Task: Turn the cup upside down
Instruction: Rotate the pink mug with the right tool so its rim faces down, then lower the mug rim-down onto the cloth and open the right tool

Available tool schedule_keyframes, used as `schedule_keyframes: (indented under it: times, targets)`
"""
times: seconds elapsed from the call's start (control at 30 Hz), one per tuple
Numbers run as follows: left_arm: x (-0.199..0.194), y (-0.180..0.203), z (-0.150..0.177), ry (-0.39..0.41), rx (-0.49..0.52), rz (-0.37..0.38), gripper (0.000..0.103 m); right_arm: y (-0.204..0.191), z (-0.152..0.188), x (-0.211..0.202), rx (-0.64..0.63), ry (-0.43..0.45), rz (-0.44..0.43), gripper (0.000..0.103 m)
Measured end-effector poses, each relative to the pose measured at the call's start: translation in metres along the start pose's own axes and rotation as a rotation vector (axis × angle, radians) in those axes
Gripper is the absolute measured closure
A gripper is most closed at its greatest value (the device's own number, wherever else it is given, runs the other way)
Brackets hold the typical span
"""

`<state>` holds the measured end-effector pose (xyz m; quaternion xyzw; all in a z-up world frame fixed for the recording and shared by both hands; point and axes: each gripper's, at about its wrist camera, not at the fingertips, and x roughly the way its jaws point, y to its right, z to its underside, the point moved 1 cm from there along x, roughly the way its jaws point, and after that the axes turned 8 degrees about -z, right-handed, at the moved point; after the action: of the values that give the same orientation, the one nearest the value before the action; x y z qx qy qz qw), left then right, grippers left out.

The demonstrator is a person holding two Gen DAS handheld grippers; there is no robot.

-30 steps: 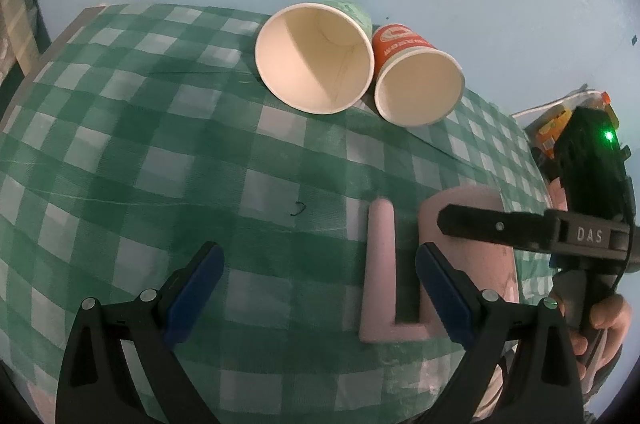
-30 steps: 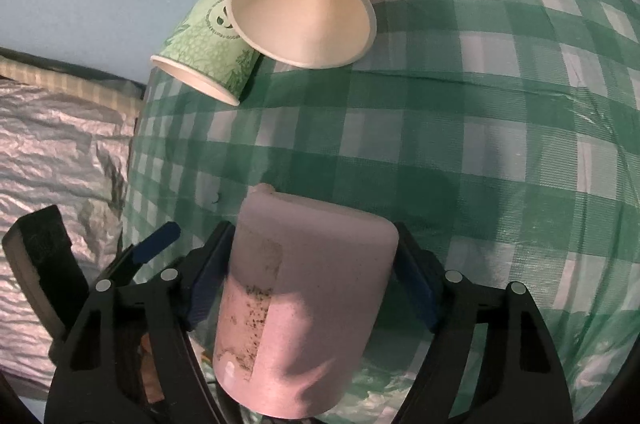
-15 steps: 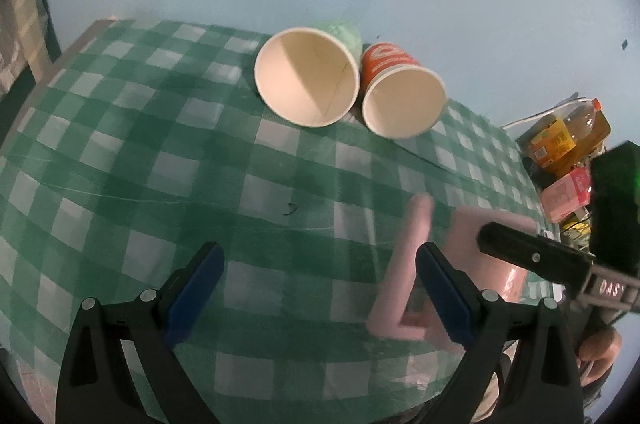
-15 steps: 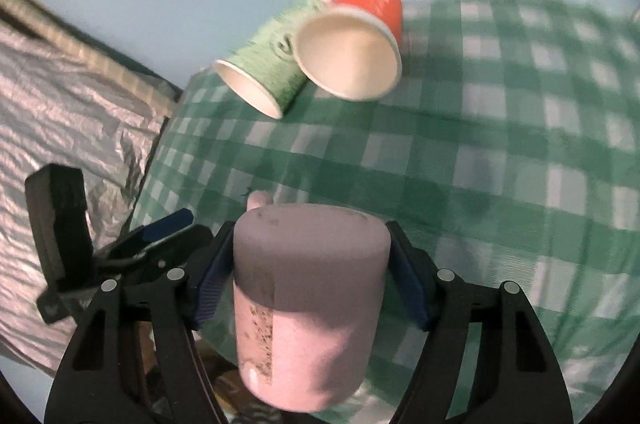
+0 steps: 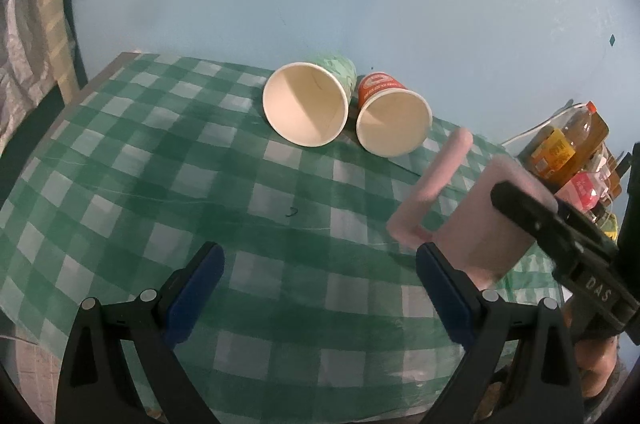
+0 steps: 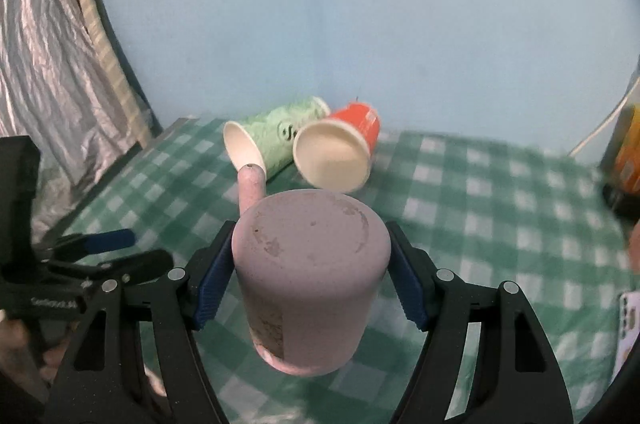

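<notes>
My right gripper point(image 6: 310, 274) is shut on a pink mug point(image 6: 312, 264) and holds it above the green checked tablecloth point(image 6: 500, 224), its flat base toward the camera and its handle point(image 6: 250, 186) pointing away to the left. In the left wrist view the pink mug point(image 5: 492, 224) hangs tilted at the right, handle point(image 5: 436, 184) toward the table's middle, held by the right gripper's fingers point(image 5: 532, 216). My left gripper point(image 5: 316, 296) is open and empty, low over the near part of the cloth point(image 5: 160, 184).
A green paper cup point(image 5: 306, 108) and a red paper cup point(image 5: 392, 120) lie on their sides at the back by the blue wall, mouths toward me. Bottles and packets point(image 5: 568, 148) stand past the table's right edge. A silver curtain point(image 6: 40, 64) hangs left.
The right gripper has lifted the pink mug off the cloth and tipped it, so its base now faces the right camera. The left gripper has drawn back and up slightly.
</notes>
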<state>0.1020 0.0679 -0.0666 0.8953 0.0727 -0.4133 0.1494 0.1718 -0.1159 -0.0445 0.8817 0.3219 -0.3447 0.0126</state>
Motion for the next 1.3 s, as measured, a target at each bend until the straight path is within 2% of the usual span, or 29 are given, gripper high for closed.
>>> schedule_keyframes:
  times: [0.33,0.63,1.07,1.13,1.3]
  targets:
    - [0.005,-0.004,0.011,-0.006,-0.011,-0.025,0.005,-0.006,-0.012,-0.007,-0.072,0.101,0.087,0.030]
    - [0.013,-0.005,0.017,-0.022,-0.015,-0.037,0.005,-0.006,0.014,0.011,-0.102,0.064,0.116,0.031]
    - [0.005,-0.003,0.022,0.001,-0.033,-0.032,0.005,-0.004,0.033,0.011,-0.084,0.048,0.075,0.030]
    - [0.000,-0.003,0.022,0.017,-0.033,-0.030,0.005,-0.005,0.033,0.008,-0.078,0.049,0.069,0.023]
    - [-0.020,0.004,0.025,0.085,-0.013,-0.038,0.005,-0.006,0.031,-0.010,-0.065,0.067,0.063,0.017]
